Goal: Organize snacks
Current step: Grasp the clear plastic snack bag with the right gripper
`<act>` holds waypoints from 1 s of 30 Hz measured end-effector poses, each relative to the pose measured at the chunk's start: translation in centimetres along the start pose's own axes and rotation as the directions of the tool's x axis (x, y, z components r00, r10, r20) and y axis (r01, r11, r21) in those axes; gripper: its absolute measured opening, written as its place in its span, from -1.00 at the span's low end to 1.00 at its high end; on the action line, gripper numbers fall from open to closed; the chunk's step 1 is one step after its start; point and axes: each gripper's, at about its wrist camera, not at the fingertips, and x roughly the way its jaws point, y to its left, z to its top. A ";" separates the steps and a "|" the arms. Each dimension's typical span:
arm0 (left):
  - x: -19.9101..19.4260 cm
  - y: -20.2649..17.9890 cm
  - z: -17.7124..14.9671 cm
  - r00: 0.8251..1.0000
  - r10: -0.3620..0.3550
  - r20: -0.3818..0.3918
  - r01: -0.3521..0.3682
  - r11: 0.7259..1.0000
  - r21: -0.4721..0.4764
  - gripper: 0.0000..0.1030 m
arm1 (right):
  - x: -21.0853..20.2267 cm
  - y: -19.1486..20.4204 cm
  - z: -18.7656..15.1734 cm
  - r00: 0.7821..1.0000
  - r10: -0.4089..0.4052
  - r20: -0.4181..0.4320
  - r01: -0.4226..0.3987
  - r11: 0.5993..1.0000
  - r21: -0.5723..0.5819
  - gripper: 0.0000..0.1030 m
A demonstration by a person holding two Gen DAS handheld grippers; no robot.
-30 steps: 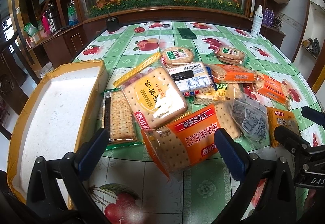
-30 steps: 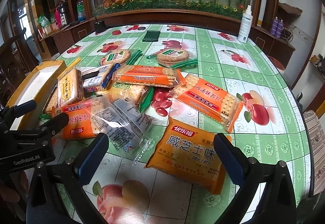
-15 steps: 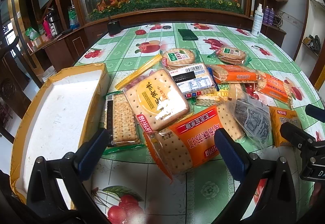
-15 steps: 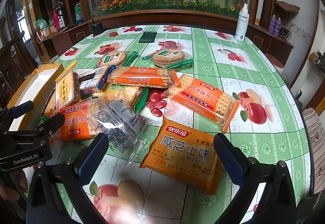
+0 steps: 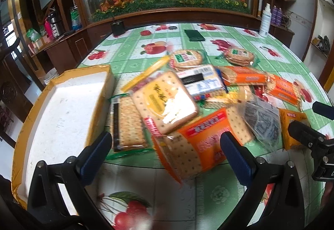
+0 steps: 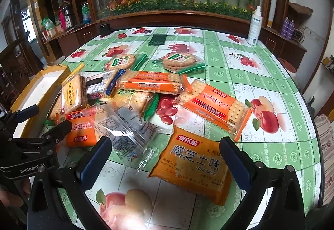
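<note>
Since the earlier frame your left gripper [image 5: 165, 150] had eased nearer the heap, the packets sitting larger and blurred; your right gripper [image 6: 166, 157] had crept closer to its orange packet.

Left wrist view:
- Left gripper: jaws spread wide, holding nothing, at the bottom of the frame.
- Orange cracker packet [image 5: 200, 144]: lower centre, between the blue pads, not touched by them.
- Yellow cracker packet [image 5: 165, 104]: centre, lying on top of the orange one's upper edge.
- Green-edged cracker packet [image 5: 127, 125]: left of centre, just beside the box.
- White-lined box [image 5: 60, 117] with yellow rim: left side, nothing inside.
- Table [image 5: 133, 52] with green fruit-print cloth: under everything.

Right wrist view:
- Right gripper: jaws wide apart, gripping nothing, at the bottom of the frame.
- Orange biscuit packet [image 6: 194, 164]: lower centre, flat on the cloth between the pads.
- Clear wrapper [image 6: 127, 132]: left of centre, overlapping the pile.
- Long orange packet [image 6: 215, 106]: right of centre.
- Two round biscuit packs [image 6: 179, 61]: upper centre.
- White bottle [image 6: 255, 27]: upper right, upright at the table's far edge.
</note>
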 end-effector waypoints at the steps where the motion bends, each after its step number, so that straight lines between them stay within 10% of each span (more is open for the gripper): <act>1: 0.0 0.5 0.1 1.000 0.002 0.001 -0.002 1.000 -0.010 1.00 | 0.1 0.1 0.1 1.000 0.008 0.000 -0.008 1.000 -0.007 0.99; 18: -0.4 1.0 0.8 0.989 -0.140 -0.045 0.145 0.981 0.130 1.00 | 6.1 2.9 2.7 0.949 0.269 -0.165 -0.300 0.931 -0.209 0.99; 20: -0.4 0.4 1.0 0.986 -0.157 -0.050 0.163 0.973 0.164 1.00 | 6.9 2.6 2.5 0.934 0.294 -0.202 -0.330 0.928 -0.174 0.65; 24: -0.5 -1.3 1.1 0.969 -0.236 -0.073 0.247 0.934 0.258 1.00 | 6.4 1.1 1.4 0.921 0.332 -0.203 -0.358 0.927 -0.107 0.17; 30: -0.1 -4.1 1.4 0.926 -0.353 -0.137 0.377 0.836 0.398 1.00 | 4.1 -1.2 -0.9 0.952 0.254 -0.170 -0.272 0.958 -0.091 0.10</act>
